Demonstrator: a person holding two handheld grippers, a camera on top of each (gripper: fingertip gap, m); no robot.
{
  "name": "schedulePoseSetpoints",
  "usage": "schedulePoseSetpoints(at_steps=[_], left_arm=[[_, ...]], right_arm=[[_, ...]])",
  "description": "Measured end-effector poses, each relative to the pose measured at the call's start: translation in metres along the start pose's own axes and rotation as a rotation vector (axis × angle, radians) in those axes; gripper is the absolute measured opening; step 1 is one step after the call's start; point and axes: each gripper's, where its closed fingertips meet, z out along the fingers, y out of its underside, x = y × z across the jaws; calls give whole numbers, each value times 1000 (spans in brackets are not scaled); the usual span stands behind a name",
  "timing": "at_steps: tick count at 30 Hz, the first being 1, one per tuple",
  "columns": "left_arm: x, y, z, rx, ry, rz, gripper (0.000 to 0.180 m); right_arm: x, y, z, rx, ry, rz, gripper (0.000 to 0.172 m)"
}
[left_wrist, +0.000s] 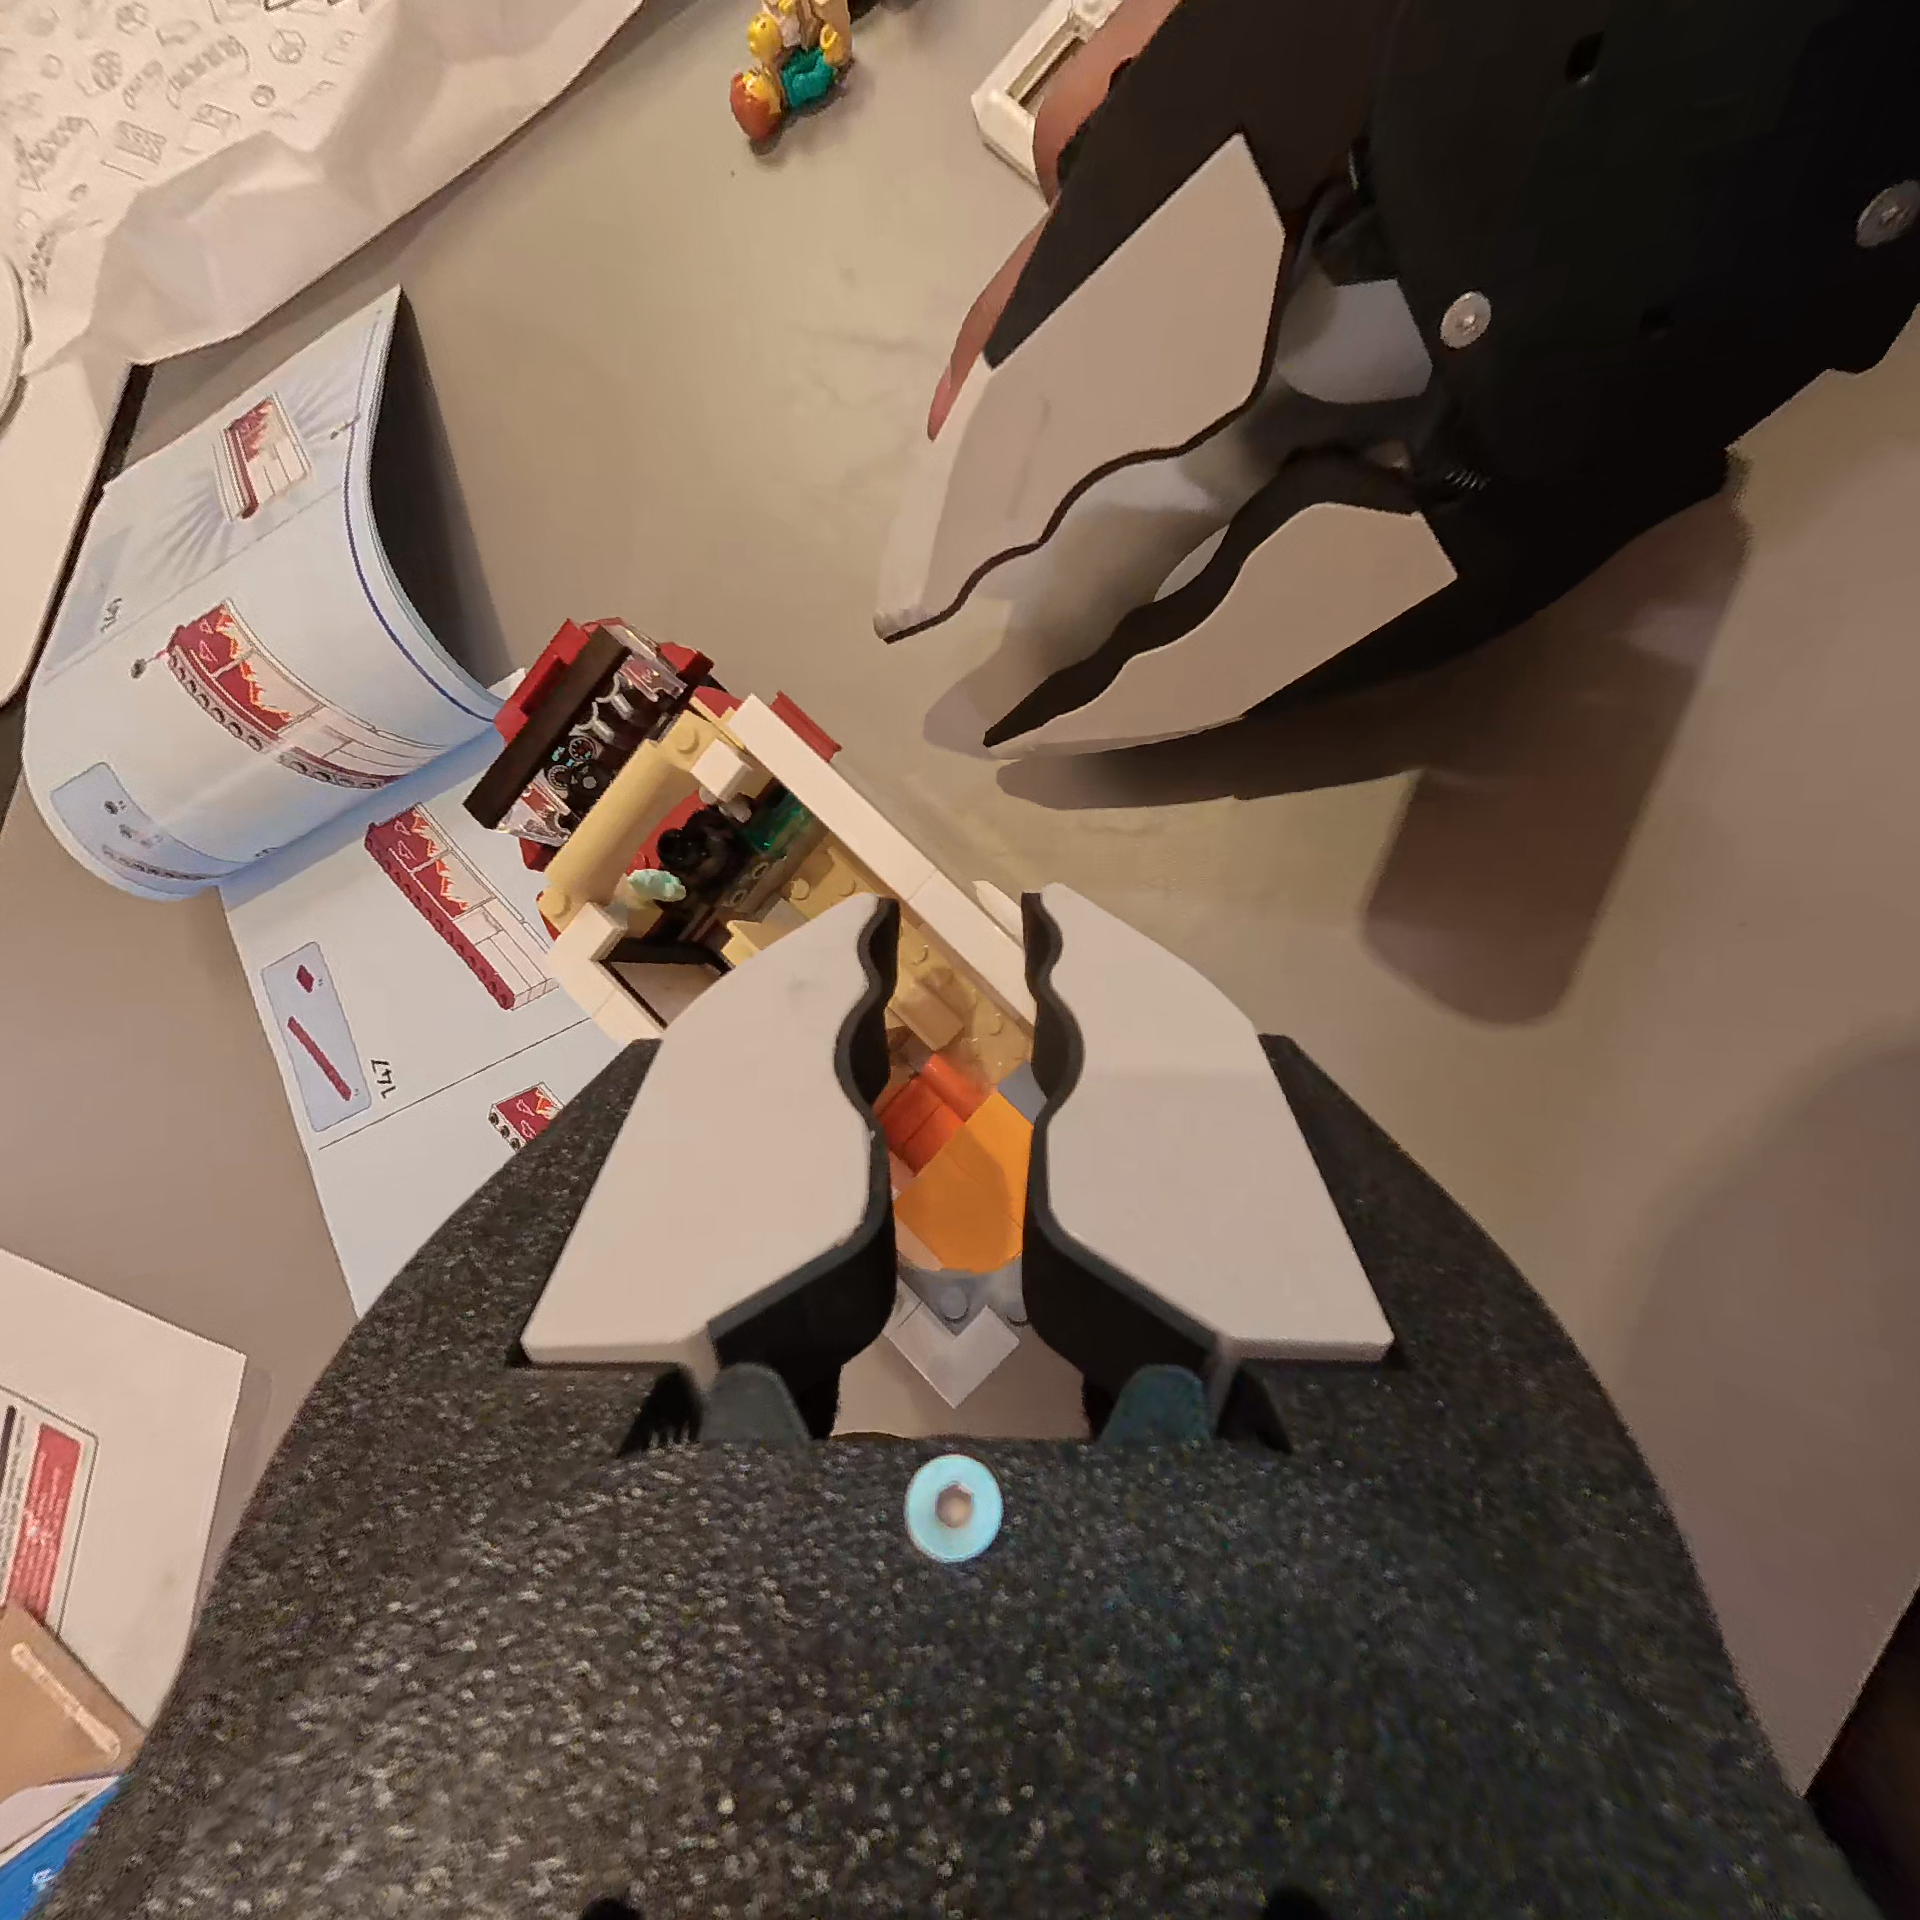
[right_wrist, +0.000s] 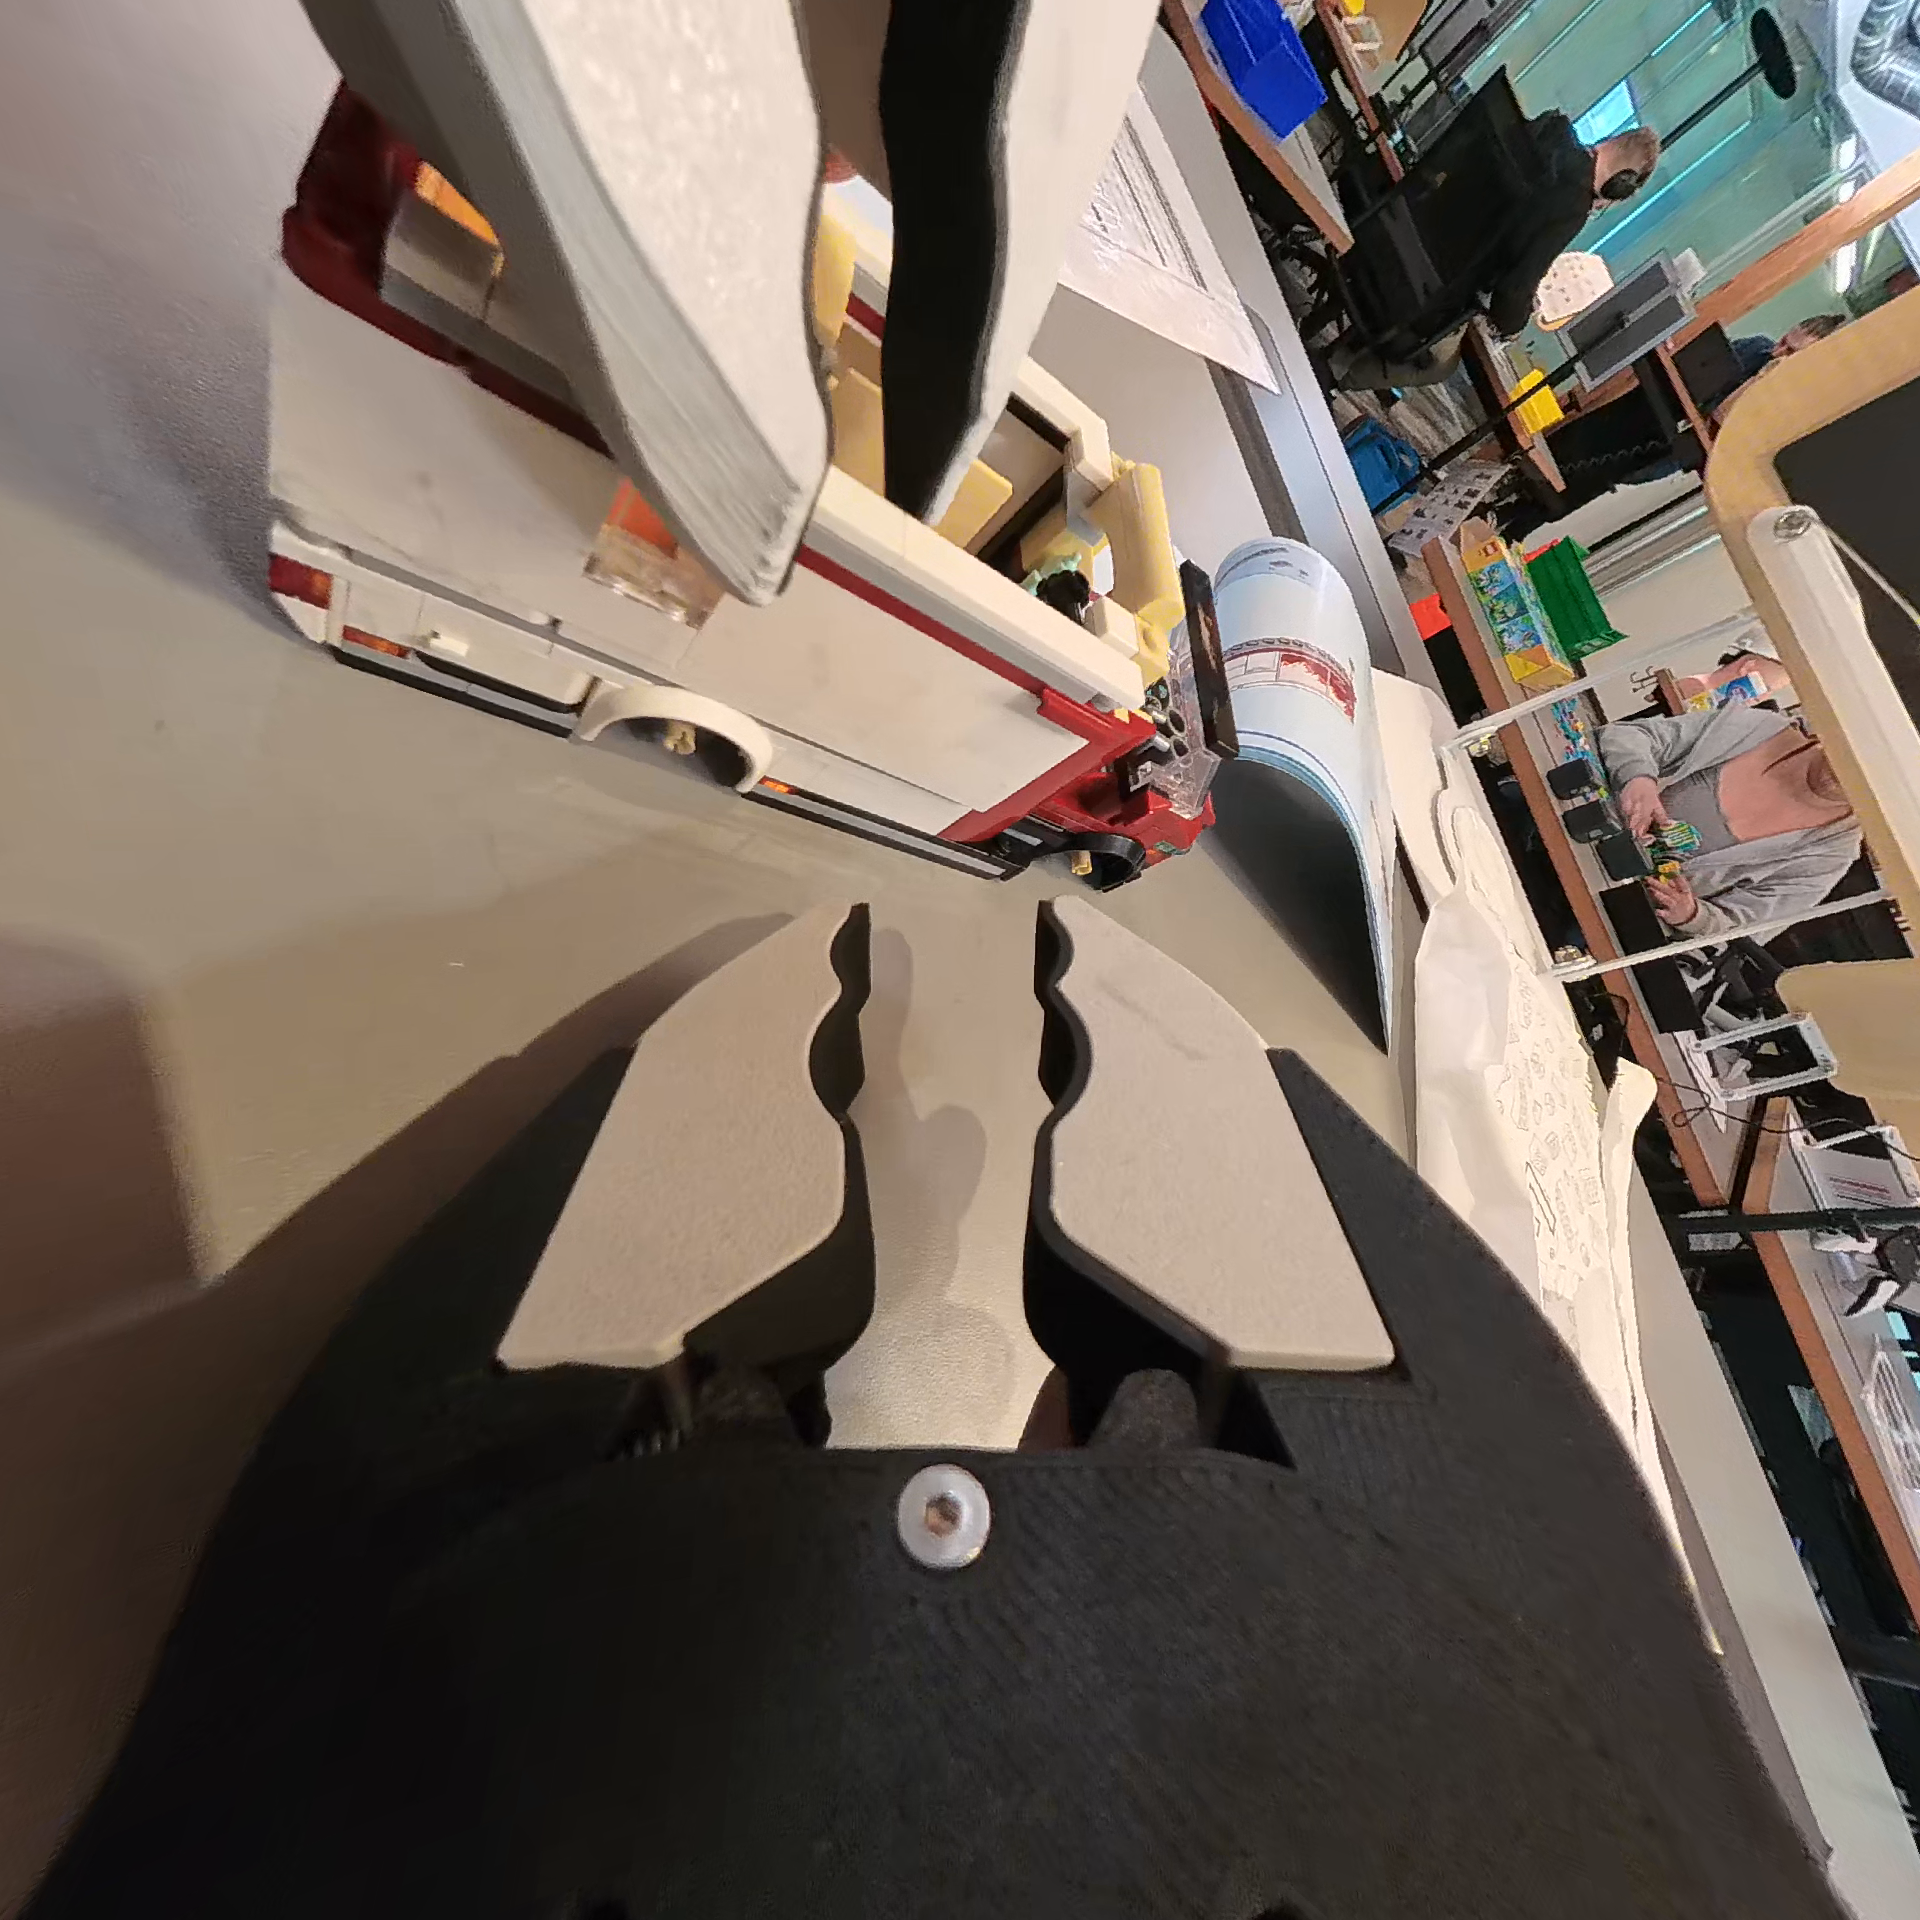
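A brick-built van (left_wrist: 665, 831), white and dark red with a tan interior and no roof, stands on the grey table (left_wrist: 675, 416). My left gripper (left_wrist: 961, 914) reaches down into it. One finger is inside the body and the other (right_wrist: 717, 447) is outside the white side wall (right_wrist: 914, 613), closed on that wall. Orange and tan bricks show between the fingers. My right gripper (right_wrist: 951, 914) is open and empty just above the table, beside the van's (right_wrist: 831, 675) side. It also shows in the left wrist view (left_wrist: 940, 681), held by a hand.
An open instruction booklet (left_wrist: 239, 665) with a curled page lies just beyond the van's front. A crumpled white paper bag (left_wrist: 208, 125), small brick figures (left_wrist: 795, 62) and a white box (left_wrist: 1029, 94) lie farther off. People sit at benches beyond the table (right_wrist: 1714, 821). Tip to tip, the grippers are about 6 centimetres apart.
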Motion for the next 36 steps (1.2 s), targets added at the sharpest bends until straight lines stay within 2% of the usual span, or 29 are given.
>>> schedulePoseSetpoints(at_steps=[7,13,17,21,26,28,30,36], left_arm=[[5,-3,-1,20,-3,91,19],[20,-6,-5,94,119,177,18],[27,-7,-9,156,175,260,17],[37,-10,-16,255,204,428,17],[46,-11,-20,311,224,515,16],[49,-10,-23,335,242,532,26],[49,-9,-28,361,244,530,50],[27,11,-46,366,230,466,53]], right_arm=[[-2,1,2,-13,-1,-17,29],[0,5,0,-16,-19,1,30],[-3,13,-7,-38,-116,90,30],[-15,17,-19,-51,-261,189,43],[-26,9,-31,4,-316,49,55],[-32,0,-35,44,-342,52,56],[-37,-7,-37,82,-367,78,56],[-43,-6,-36,93,-381,45,51]])
